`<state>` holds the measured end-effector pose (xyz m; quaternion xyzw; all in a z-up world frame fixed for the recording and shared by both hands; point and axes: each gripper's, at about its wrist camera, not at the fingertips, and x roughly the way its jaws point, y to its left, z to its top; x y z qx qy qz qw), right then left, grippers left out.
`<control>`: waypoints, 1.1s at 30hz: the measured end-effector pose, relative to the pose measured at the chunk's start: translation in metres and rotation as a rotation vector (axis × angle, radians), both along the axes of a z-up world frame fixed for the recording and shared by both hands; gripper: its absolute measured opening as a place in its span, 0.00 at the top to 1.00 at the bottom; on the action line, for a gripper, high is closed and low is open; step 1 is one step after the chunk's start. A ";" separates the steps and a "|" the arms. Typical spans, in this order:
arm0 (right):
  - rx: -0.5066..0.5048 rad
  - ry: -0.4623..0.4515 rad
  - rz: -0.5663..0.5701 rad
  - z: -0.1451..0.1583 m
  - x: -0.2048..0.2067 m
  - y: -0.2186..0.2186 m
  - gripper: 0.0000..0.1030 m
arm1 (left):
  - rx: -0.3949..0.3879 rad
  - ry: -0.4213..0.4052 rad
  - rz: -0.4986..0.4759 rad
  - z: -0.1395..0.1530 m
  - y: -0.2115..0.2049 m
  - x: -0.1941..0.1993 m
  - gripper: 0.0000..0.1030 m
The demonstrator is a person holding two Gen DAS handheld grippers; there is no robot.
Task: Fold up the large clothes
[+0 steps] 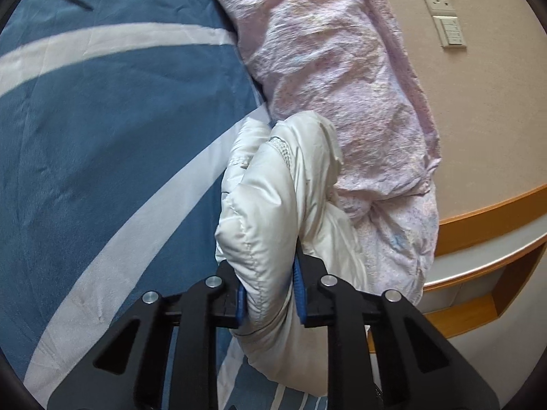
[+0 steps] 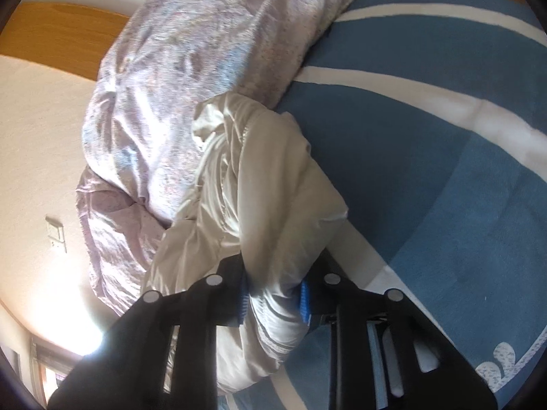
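Observation:
A white padded jacket (image 1: 270, 212) lies bunched on a blue bedspread with white stripes (image 1: 102, 143). My left gripper (image 1: 270, 294) is shut on a thick fold of the jacket, which bulges up between its blue pads. In the right wrist view my right gripper (image 2: 273, 299) is shut on another bunch of the same white jacket (image 2: 259, 184), above the blue bedspread (image 2: 427, 177). The rest of the jacket hangs below both grippers, partly hidden by them.
A crumpled pink quilt (image 1: 335, 78) lies beside the jacket along the bed's edge, and also shows in the right wrist view (image 2: 177, 78). A wall with a socket and switch (image 1: 444, 17) and a wooden headboard shelf (image 1: 492, 225) are close behind it.

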<state>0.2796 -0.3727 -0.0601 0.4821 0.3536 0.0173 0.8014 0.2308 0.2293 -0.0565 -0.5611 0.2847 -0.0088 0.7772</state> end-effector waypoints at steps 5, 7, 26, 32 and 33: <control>-0.036 -0.048 0.059 0.021 -0.011 0.009 0.79 | 0.025 -0.054 0.002 0.020 0.008 -0.010 0.83; -0.047 -0.059 0.083 0.026 -0.017 0.015 0.79 | 0.024 -0.067 0.009 0.024 0.014 -0.021 0.83; -0.133 -0.064 0.241 0.024 -0.118 0.047 0.79 | -0.013 -0.072 0.055 0.014 0.053 -0.148 0.83; -0.248 -0.056 0.242 0.022 -0.130 0.055 0.68 | -0.015 -0.054 0.073 0.005 0.052 -0.157 0.81; -0.296 -0.047 0.240 0.023 -0.131 0.057 0.60 | -0.013 -0.045 0.075 0.004 0.052 -0.157 0.79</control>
